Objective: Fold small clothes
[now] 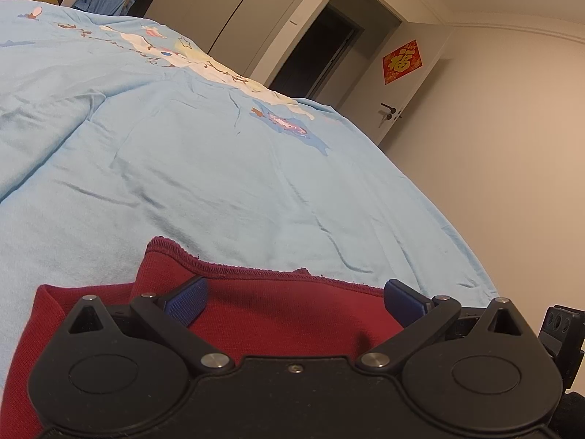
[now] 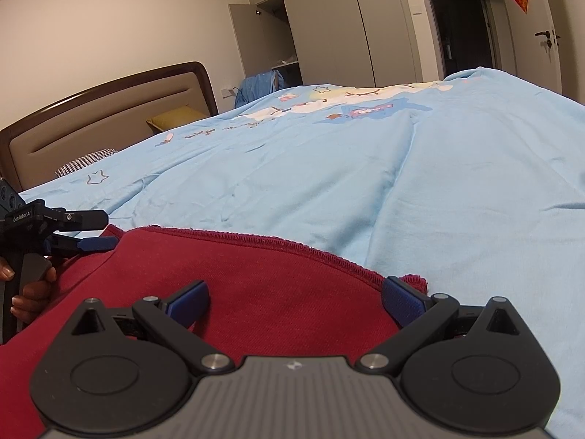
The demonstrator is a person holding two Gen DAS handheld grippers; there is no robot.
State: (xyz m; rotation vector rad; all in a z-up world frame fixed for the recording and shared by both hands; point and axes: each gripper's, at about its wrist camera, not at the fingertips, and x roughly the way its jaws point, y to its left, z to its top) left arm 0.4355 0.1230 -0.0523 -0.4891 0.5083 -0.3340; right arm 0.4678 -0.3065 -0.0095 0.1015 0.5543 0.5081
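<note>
Two tools poised over a red garment on the bed

Left tool (image 1: 294,301) and right tool (image 2: 294,301) gape apart above the soft, limp maroon garment (image 2: 226,285); its stitched hem looks the best hold.

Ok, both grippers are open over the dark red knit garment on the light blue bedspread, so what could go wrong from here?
1. The left gripper and right gripper are both open above the dark red knit garment; closing too deep might also pinch the wrinkled light blue bedspread.
2. The stitched hem curves unevenly, so the fold could come out crooked.
</note>
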